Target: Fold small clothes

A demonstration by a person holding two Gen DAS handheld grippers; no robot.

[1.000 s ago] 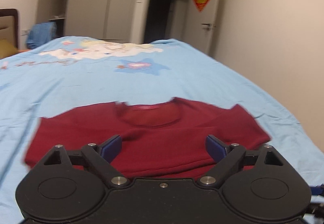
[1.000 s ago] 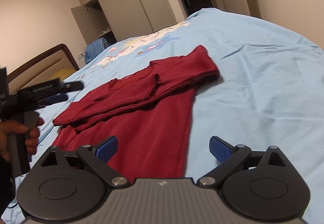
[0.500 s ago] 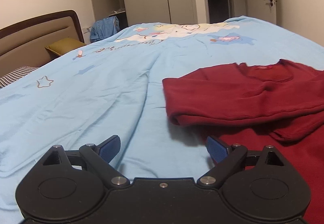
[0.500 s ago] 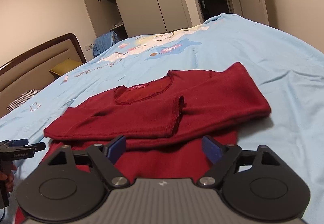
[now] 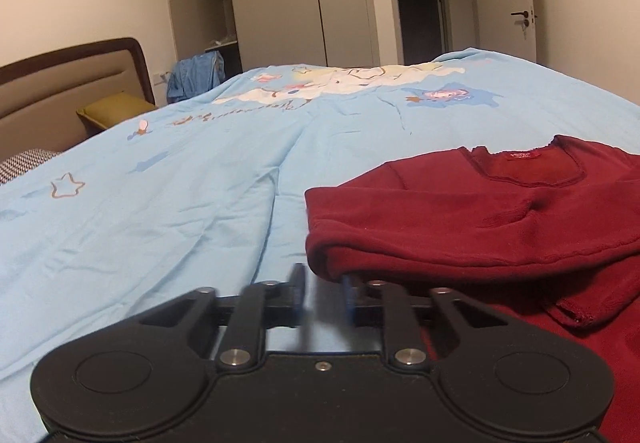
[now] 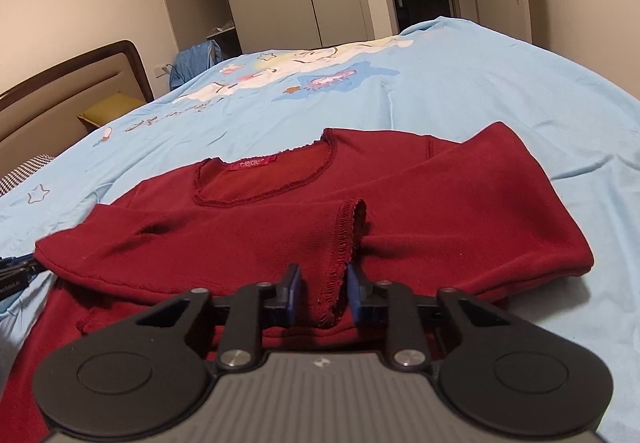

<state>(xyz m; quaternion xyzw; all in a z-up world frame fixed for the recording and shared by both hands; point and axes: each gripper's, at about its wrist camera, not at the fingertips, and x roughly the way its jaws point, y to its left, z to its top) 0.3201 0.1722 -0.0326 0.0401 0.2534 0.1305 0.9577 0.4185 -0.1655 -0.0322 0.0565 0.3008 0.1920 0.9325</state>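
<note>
Left wrist view: the dark red long-sleeved knit top (image 5: 500, 219) lies flat on the light blue printed bedcover (image 5: 180, 195), right of centre, with both sleeves folded across the chest. The left gripper (image 5: 323, 293) sits low at the folded left edge of the garment. Its blue-padded jaws are drawn near together with a narrow gap; they are blurred, and whether cloth is caught between them cannot be told.

Right wrist view: the same top (image 6: 400, 211) fills the middle, neckline away from the camera. The right gripper (image 6: 322, 293) has its jaws narrowed around the frilled sleeve cuff (image 6: 340, 271), which stands between the pads; firm contact cannot be confirmed.
</note>
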